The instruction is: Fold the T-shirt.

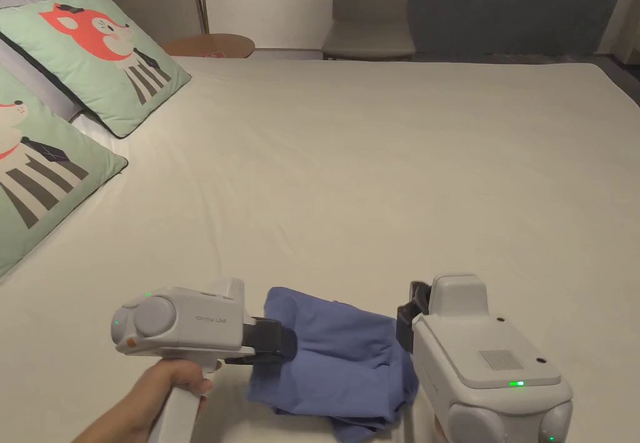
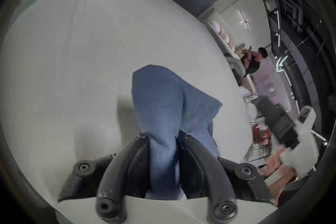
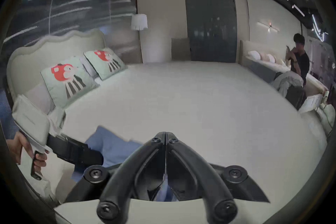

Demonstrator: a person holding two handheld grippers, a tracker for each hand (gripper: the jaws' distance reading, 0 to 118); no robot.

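A blue T-shirt [image 1: 350,357] lies bunched near the front edge of the cream bed [image 1: 387,163]. My left gripper [image 1: 289,342] comes in from the left, held by a hand, and is shut on the shirt's left side. In the left gripper view the blue cloth [image 2: 163,100] runs up between the two jaws of that gripper [image 2: 162,137], which press on it. My right gripper [image 1: 405,316] sits at the shirt's right edge. In the right gripper view the right gripper [image 3: 165,135] has its jaw tips closed together over bare sheet, with the shirt [image 3: 112,144] and left gripper [image 3: 98,158] to its left.
Two green fox pillows [image 1: 94,50] [image 1: 31,175] lean at the bed's left. A round side table [image 1: 209,44] and a chair [image 1: 369,41] stand beyond the far edge. A person [image 3: 300,58] stands by another bed to the right.
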